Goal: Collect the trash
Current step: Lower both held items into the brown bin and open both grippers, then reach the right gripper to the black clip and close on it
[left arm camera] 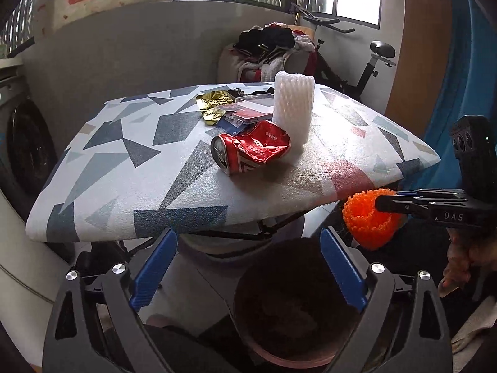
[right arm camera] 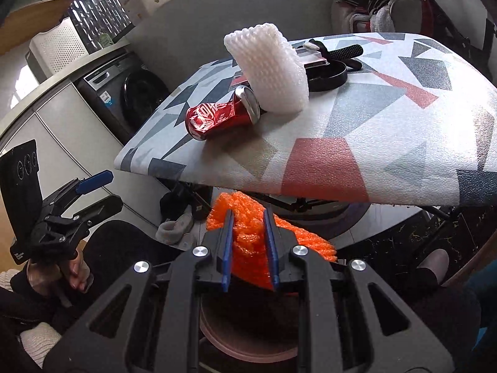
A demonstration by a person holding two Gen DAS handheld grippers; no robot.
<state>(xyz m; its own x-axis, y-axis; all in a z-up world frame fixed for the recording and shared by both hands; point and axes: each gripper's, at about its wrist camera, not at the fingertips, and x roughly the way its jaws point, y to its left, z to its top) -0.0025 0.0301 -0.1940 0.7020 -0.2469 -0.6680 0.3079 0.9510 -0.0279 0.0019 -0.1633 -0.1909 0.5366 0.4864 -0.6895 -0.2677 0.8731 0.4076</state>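
Trash remains on the worktop point(left arm camera: 102, 192): a crushed red can point(left arm camera: 251, 148) lies on its side at frame centre, a white foam sleeve point(left arm camera: 293, 105) stands just behind it and appears to touch it, and a gold wrapper point(left arm camera: 212, 105) and flat plastic packaging point(left arm camera: 248, 113) lie further back.

Right gripper point(right arm camera: 250, 248): fingers closed most of the way on an orange foam net point(right arm camera: 248, 233), held below the worktop edge, above a round brown bin point(right arm camera: 248, 342) at the bottom of the frame. In the left wrist view the same net shows at right centre, pinched.

Left gripper point(left arm camera: 248, 267): fingers spread wide, holding nothing, also over the bin point(left arm camera: 295, 304).

Progress, as judged: early. One item is in hand and not yet released; can, sleeve, wrapper and packaging are left. A black ring-shaped object point(right arm camera: 327, 74) in the upper centre of the right wrist view may or may not count as trash.

Limits: the bin's contents are dark and cannot be made out; its rim is cut off by the gripper bodies. The items behind the sleeve overlap and are hard to separate.
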